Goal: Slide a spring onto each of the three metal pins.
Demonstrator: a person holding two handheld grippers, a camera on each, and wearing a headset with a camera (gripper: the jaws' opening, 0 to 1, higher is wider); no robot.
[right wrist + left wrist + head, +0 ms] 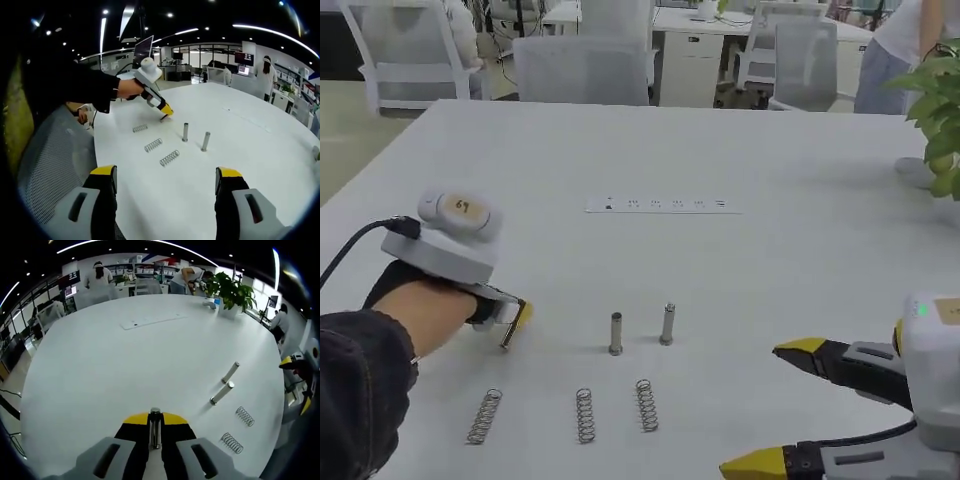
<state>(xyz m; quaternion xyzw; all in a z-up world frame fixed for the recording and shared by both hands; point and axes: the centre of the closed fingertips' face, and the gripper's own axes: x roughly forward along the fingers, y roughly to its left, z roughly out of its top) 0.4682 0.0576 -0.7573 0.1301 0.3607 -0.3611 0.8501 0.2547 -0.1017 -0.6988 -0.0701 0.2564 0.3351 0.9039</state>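
Three springs (584,414) lie flat in a row in the head view, their long way pointing toward two standing pins (616,333) just behind them. In the left gripper view, the left gripper (155,418) is closed tight on the third pin (155,432). In the right gripper view, the right gripper (166,174) is wide open and empty, with the springs ahead and a bit left.

Shiny metal pins (616,333) and wire springs (584,414) on a matt white table (770,270)
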